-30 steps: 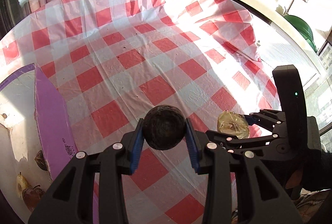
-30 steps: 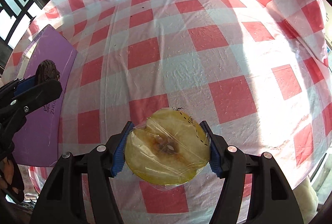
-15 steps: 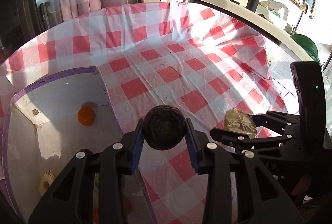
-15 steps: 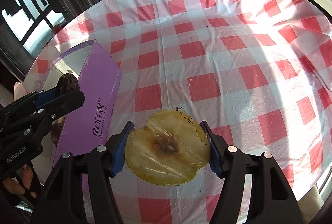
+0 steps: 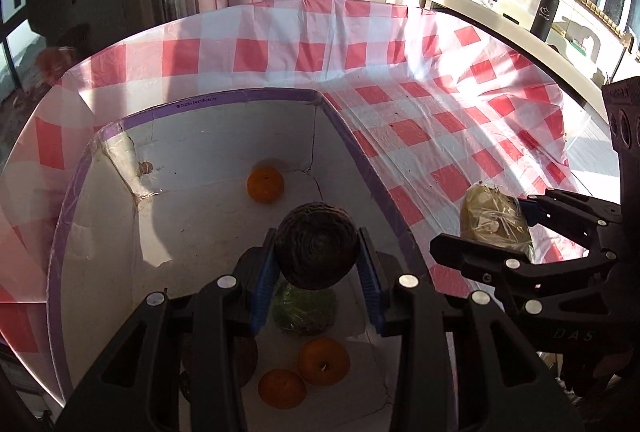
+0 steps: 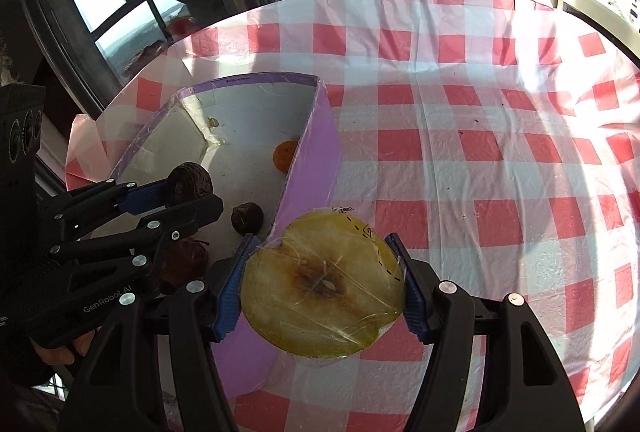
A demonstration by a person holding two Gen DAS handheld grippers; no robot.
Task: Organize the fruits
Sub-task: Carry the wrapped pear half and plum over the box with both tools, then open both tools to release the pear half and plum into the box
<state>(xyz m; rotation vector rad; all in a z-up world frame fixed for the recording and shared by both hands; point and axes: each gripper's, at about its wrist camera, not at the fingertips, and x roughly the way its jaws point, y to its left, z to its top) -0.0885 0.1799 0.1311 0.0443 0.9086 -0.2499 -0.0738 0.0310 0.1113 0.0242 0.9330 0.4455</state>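
My left gripper [image 5: 318, 252] is shut on a dark wrinkled round fruit [image 5: 318, 246] and holds it above the open purple-rimmed box [image 5: 224, 99]. It also shows in the right wrist view [image 6: 192, 187]. My right gripper [image 6: 322, 284] is shut on a plastic-wrapped half pear [image 6: 322, 284], cut face toward the camera, just right of the box's purple wall [image 6: 316, 147]. The pear also shows in the left wrist view [image 5: 492, 218]. Inside the box lie oranges [image 5: 265, 184], a green fruit [image 5: 304, 310] and another dark fruit [image 6: 247, 218].
The table wears a red-and-white checked cloth [image 6: 480, 171]. Windows stand behind the box. A black bottle [image 5: 543, 15] stands on a counter at the far right. The box's wall stands between the pear and the box floor.
Both grippers have swung left with their fruits. The dark fruit now hangs over the box interior, and the pear has come up to the box's right wall.
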